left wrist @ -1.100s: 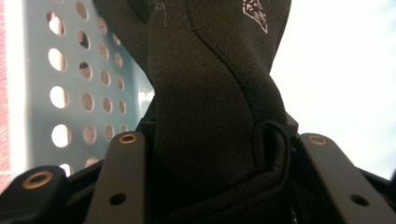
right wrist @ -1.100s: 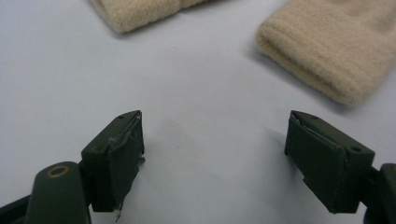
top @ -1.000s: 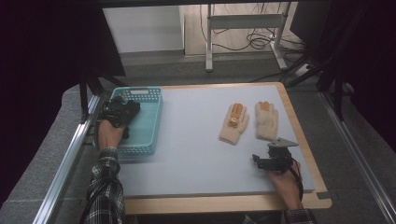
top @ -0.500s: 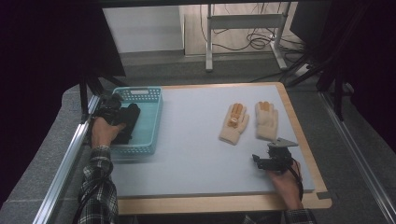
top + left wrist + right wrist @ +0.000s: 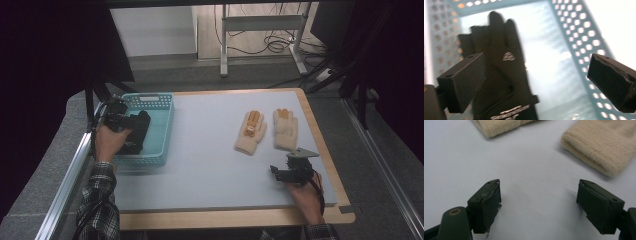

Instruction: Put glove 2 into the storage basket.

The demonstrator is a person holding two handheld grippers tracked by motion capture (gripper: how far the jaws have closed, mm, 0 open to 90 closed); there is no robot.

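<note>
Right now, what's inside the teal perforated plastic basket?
One black fabric glove lies flat on the teal perforated plastic basket floor, released beneath the open left gripper. Anything under the glove is hidden.

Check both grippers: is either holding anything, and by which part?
Nothing is held. The left gripper has just opened above the black glove in the basket; the right gripper is open.

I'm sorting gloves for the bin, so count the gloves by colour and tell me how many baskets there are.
Black gloves: 1, black glove in the basket
Beige gloves: 2, left beige glove and right beige glove on the mat
Teal baskets: 1, teal basket
Total: 4
</note>
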